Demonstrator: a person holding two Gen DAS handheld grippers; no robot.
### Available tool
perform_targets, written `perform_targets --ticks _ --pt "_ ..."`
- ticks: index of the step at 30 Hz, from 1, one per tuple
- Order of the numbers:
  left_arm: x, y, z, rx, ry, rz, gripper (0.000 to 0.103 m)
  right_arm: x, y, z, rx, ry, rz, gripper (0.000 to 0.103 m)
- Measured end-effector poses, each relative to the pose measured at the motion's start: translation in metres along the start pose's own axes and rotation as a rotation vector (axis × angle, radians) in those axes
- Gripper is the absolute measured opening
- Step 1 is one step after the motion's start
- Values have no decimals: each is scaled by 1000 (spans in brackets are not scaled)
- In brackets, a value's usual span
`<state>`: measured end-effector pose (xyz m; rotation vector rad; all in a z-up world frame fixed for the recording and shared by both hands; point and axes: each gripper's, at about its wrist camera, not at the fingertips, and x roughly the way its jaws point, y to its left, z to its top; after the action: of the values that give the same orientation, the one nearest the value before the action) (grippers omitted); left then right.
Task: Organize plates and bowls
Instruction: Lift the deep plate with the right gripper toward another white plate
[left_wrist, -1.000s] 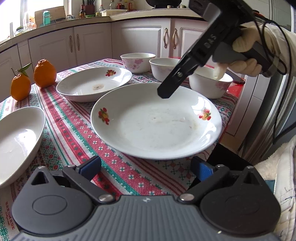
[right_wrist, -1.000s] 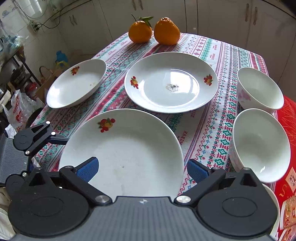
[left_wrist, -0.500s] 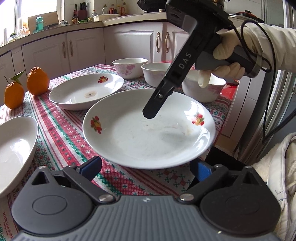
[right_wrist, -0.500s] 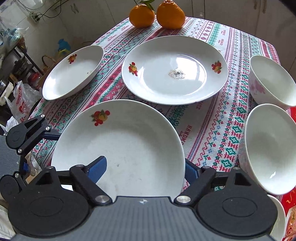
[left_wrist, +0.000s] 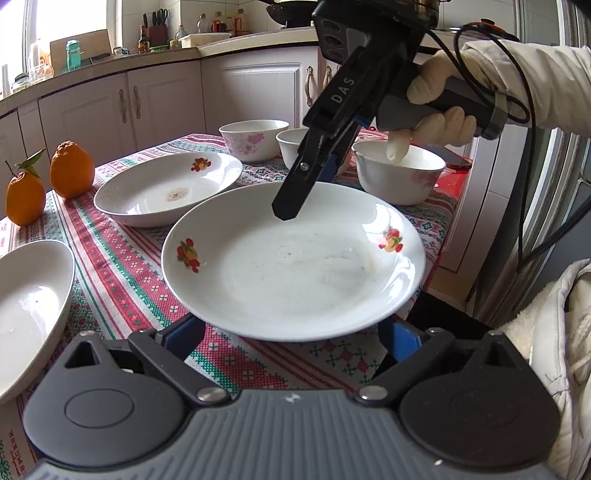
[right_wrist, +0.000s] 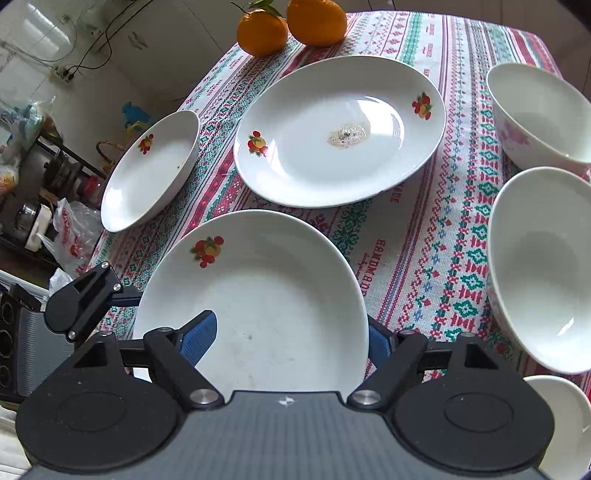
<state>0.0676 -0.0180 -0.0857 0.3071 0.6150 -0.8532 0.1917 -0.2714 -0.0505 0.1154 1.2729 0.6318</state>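
The near plate (left_wrist: 295, 266) sits at the front edge of the worktop (left_wrist: 122, 266), white and shallow with 2 small fruit prints on its rim and faint smears in the well. The right tongs (right_wrist: 291, 338) straddle its rim, one blue pad over the inside and one beyond the outer edge, jaws closing on it; whether the pads already press, I cannot tell. The left tongs (left_wrist: 291, 336) hang wide at its near edge, holding nothing. The step looks like picking this plate up. Next it probably needs lifting level and stacking on the second plate (right_wrist: 340, 133), with 3 bowls (left_wrist: 399, 177) nearby.
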Motion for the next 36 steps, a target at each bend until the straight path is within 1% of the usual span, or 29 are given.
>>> perform_targets --ticks 3,9,14,16,19,30,36 --pt "0 0 0 -2 0 -1 99 3 -2 3 4 14 10 86" --pt "1 0 1 -8 4 -1 99 5 2 2 -7 4 -2 87" --pt "1 3 -1 -16 0 -18 98 6 4 2 -20 3 -13 87" --pt "0 3 -1 -10 1 -19 95 6 4 2 -25 2 -12 87" --pt "-1 4 -2 -9 5 -21 92 6 4 2 -28 0 -13 87" --pt "-2 3 -1 -15 16 -20 92 6 10 2 -42 -9 -10 88" --pt "-9 5 -2 -27 10 -14 92 7 16 6 -56 -16 -8 88"
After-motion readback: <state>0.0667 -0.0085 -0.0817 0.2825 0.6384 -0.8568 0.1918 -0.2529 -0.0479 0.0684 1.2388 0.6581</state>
